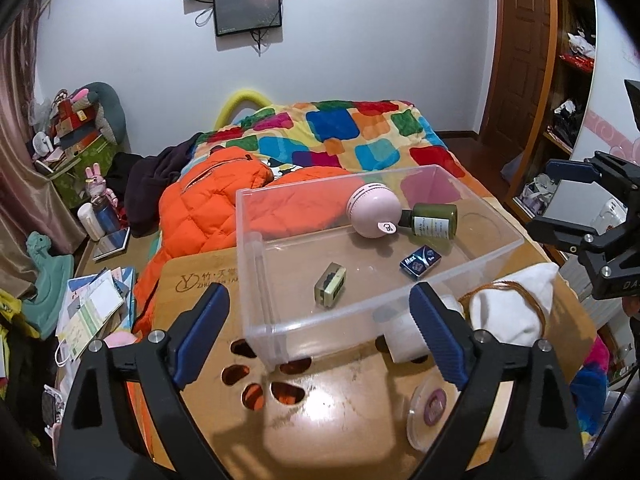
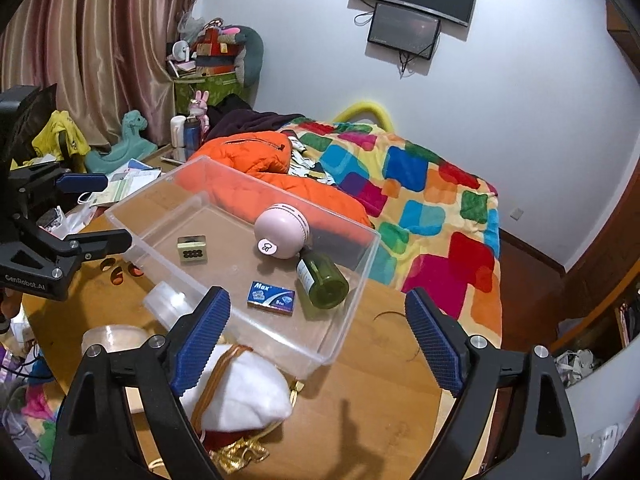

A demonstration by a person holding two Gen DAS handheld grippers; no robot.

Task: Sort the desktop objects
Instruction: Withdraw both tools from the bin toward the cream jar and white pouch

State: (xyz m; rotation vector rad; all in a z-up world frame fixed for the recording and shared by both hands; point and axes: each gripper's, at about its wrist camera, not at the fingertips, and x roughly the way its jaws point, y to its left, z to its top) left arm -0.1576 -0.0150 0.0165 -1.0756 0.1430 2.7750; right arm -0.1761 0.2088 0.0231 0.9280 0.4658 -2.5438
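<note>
With both tongs wide and empty, next pick looks like the white pouch [image 2: 240, 392], outside the bin [image 2: 340, 344] on the table [image 2: 380, 420], touching its near wall. It sits right under the right gripper [image 2: 318, 336], just left of centre between the pads; the left gripper [image 1: 320, 336] has it off to its right, partly behind a pad. Right hand is nearer, I'd say. Its long axis runs roughly along the bin's near wall. Already in the bin: pink ball [image 1: 373, 210], green bottle [image 1: 434, 221], blue box [image 1: 420, 261], small clip [image 1: 330, 284].
</note>
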